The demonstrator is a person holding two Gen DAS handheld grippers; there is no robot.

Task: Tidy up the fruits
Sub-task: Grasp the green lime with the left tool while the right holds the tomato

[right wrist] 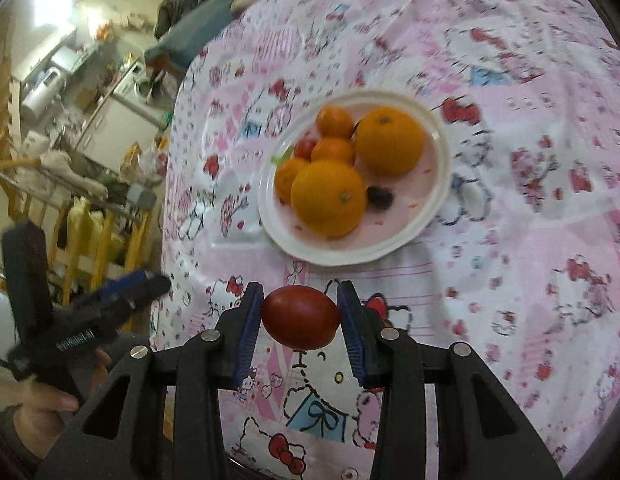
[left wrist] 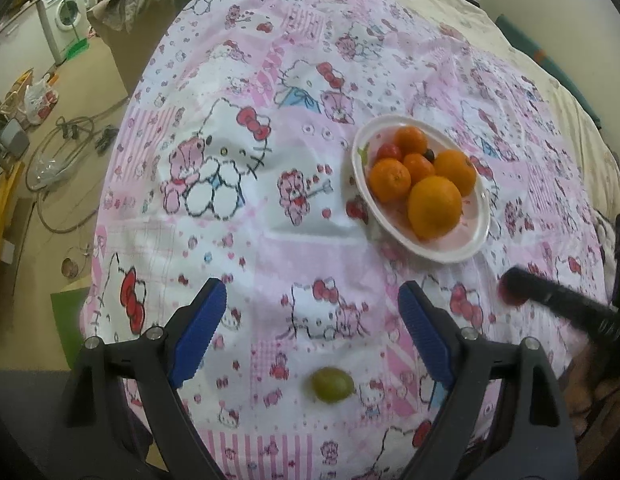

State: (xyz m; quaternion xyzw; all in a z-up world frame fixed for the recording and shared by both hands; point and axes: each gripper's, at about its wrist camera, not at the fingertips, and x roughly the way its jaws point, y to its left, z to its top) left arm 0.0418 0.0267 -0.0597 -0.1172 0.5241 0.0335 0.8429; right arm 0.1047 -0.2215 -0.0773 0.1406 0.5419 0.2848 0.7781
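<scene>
A white plate [left wrist: 476, 236] [right wrist: 440, 184] on the pink cartoon-print cloth holds several oranges [left wrist: 434, 206] [right wrist: 328, 198], a small red fruit [left wrist: 389, 151] [right wrist: 305, 147] and a dark grape [right wrist: 380, 197]. My right gripper [right wrist: 301, 318] is shut on a red tomato [right wrist: 301, 317], held above the cloth just short of the plate. In the left wrist view the right gripper [left wrist: 518, 288] appears blurred at the right edge with the tomato [left wrist: 508, 294]. My left gripper [left wrist: 312, 304] hangs open over the cloth. A green grape [left wrist: 332, 385] lies below and between its fingers [left wrist: 201, 328].
The cloth [left wrist: 269, 220] covers a rounded surface whose left edge drops to a cluttered floor with cables [left wrist: 65, 148] and a washing machine [left wrist: 65, 16]. A hand [right wrist: 49, 400] holds the left gripper [right wrist: 85, 320] at the left of the right wrist view.
</scene>
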